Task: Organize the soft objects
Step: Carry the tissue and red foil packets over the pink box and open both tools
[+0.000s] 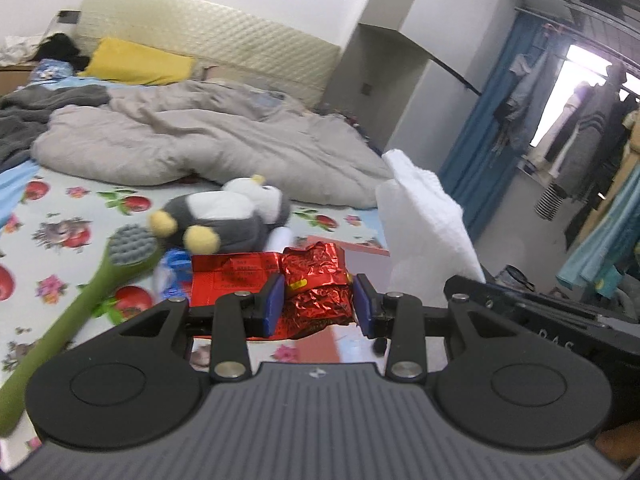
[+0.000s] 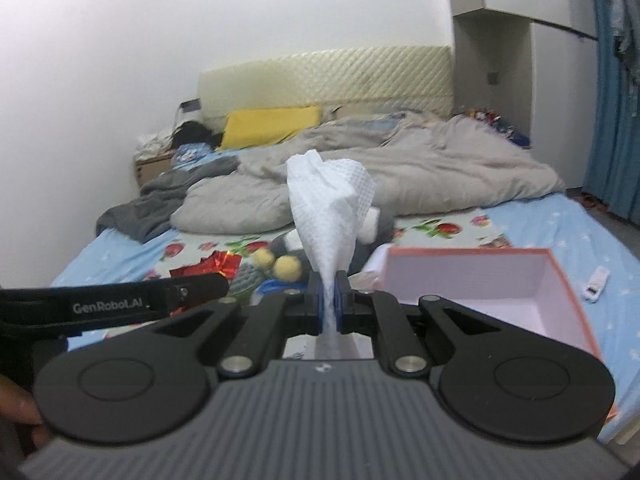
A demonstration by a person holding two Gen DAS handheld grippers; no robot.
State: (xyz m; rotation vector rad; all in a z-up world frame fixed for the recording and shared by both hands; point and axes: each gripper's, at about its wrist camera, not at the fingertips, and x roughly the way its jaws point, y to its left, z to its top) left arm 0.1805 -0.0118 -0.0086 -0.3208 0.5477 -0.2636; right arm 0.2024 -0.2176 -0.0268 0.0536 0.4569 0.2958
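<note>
My left gripper (image 1: 319, 305) is shut on a crumpled red foil bag (image 1: 316, 280) and holds it above the flowered bedsheet. My right gripper (image 2: 329, 304) is shut on a white textured cloth (image 2: 330, 216), which stands up in front of it; the cloth also shows in the left wrist view (image 1: 424, 216). A grey and white plush penguin (image 1: 228, 216) with yellow feet lies on the sheet beyond the foil bag, partly hidden behind the cloth in the right wrist view (image 2: 280, 256). An open pink box (image 2: 480, 292) sits to the right of my right gripper.
A green long-handled brush (image 1: 80, 304) lies at the left on the sheet. A blue and white packet (image 1: 172, 276) lies under the foil bag's edge. A rumpled grey duvet (image 1: 200, 144) and a yellow pillow (image 1: 136, 60) fill the far bed. A white remote (image 2: 596, 283) lies right of the box.
</note>
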